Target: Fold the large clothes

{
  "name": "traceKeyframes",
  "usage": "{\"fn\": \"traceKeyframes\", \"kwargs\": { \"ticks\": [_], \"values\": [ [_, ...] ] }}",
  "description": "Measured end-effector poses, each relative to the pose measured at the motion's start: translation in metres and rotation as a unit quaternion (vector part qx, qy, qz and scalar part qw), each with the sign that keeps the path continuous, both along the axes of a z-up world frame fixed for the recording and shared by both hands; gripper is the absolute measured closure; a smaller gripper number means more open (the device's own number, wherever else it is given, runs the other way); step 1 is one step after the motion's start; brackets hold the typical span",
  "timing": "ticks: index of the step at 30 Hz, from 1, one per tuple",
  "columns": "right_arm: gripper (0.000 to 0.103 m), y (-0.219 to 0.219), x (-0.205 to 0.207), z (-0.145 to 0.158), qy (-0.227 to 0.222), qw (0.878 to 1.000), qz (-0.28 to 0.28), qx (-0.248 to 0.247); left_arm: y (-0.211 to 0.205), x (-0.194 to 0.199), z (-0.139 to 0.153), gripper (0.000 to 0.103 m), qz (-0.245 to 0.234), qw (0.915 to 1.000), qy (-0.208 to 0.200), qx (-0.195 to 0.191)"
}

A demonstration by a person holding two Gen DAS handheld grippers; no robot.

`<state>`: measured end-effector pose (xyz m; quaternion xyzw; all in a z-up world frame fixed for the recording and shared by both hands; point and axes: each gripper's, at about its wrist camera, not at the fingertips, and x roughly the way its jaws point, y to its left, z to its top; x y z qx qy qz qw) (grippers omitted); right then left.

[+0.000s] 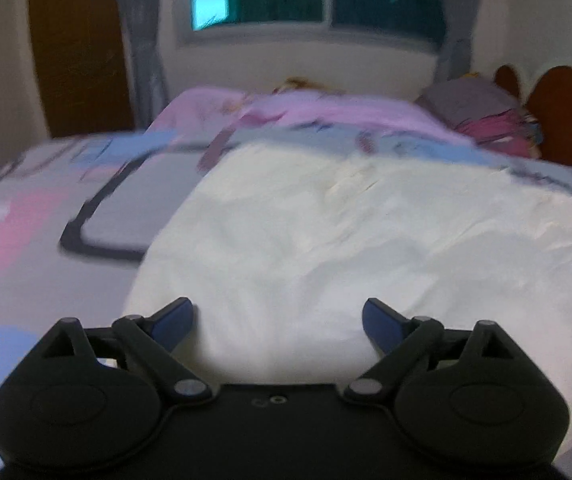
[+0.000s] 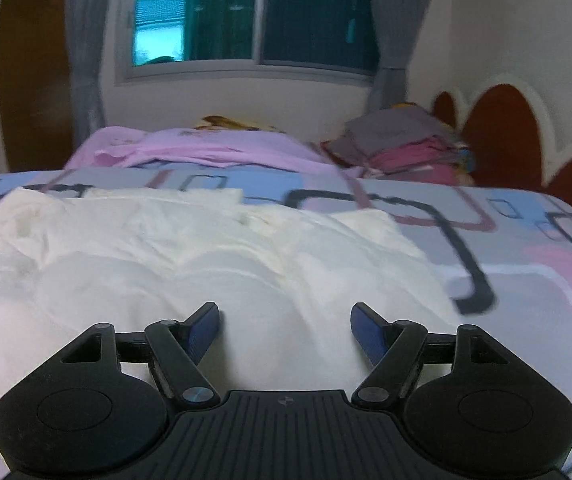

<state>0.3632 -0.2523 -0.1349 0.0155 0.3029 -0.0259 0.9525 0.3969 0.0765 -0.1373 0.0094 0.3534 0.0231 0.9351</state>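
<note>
1. My left gripper [image 1: 278,322] hangs over the white garment [image 1: 346,240] — jaws wide, empty.
2. My right gripper [image 2: 285,328] — jaws apart, nothing held.
3. Garment lies spread on the patterned bedspread [image 2: 526,248].

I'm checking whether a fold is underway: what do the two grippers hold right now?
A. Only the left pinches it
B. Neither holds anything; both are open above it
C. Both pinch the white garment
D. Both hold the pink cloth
B: the left gripper and right gripper both show spread jaws with only the white garment lying beneath.
</note>
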Motion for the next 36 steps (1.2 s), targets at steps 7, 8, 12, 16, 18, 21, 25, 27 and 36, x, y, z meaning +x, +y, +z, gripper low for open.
{"fn": "traceKeyframes", "kwargs": {
  "ticks": [7, 8, 12, 16, 18, 21, 25, 27, 36],
  "values": [
    [0.031, -0.011, 0.014, -0.024, 0.051, 0.999, -0.014, 0.002, 0.017, 0.014, -0.02, 0.01, 0.012, 0.9996, 0.02, -0.017],
    [0.031, -0.012, 0.015, -0.021, 0.057, 0.998, -0.016, 0.006, 0.019, 0.013, -0.019, 0.011, 0.013, 0.9995, 0.023, -0.019],
    [0.031, -0.028, -0.007, 0.002, 0.045, 0.997, -0.033, 0.048, 0.027, -0.005, -0.001, 0.012, 0.016, 0.9989, 0.023, -0.036],
    [0.017, -0.046, -0.037, 0.017, 0.043, 0.995, -0.055, 0.069, 0.047, -0.034, 0.012, 0.004, 0.021, 0.9966, 0.024, -0.076],
    [0.008, -0.054, -0.05, 0.02, 0.041, 0.994, -0.073, 0.072, 0.057, -0.046, 0.012, 0.004, 0.03, 0.9948, 0.032, -0.092],
    [0.008, -0.065, -0.064, 0.02, 0.052, 0.992, -0.088, 0.079, 0.073, -0.06, 0.006, 0.003, 0.056, 0.9887, 0.063, -0.124],
    [0.008, -0.079, -0.077, 0.013, 0.068, 0.985, -0.11, 0.116, 0.092, -0.075, -0.003, 0.003, 0.088, 0.9757, 0.086, -0.181],
    [0.008, -0.085, -0.081, 0.006, 0.082, 0.979, -0.113, 0.147, 0.098, -0.079, -0.009, 0.004, 0.094, 0.9677, 0.093, -0.215],
    [0.008, -0.094, -0.073, -0.023, 0.102, 0.951, -0.131, 0.26, 0.106, -0.052, -0.032, 0.013, 0.103, 0.9386, 0.075, -0.321]
  ]
}}
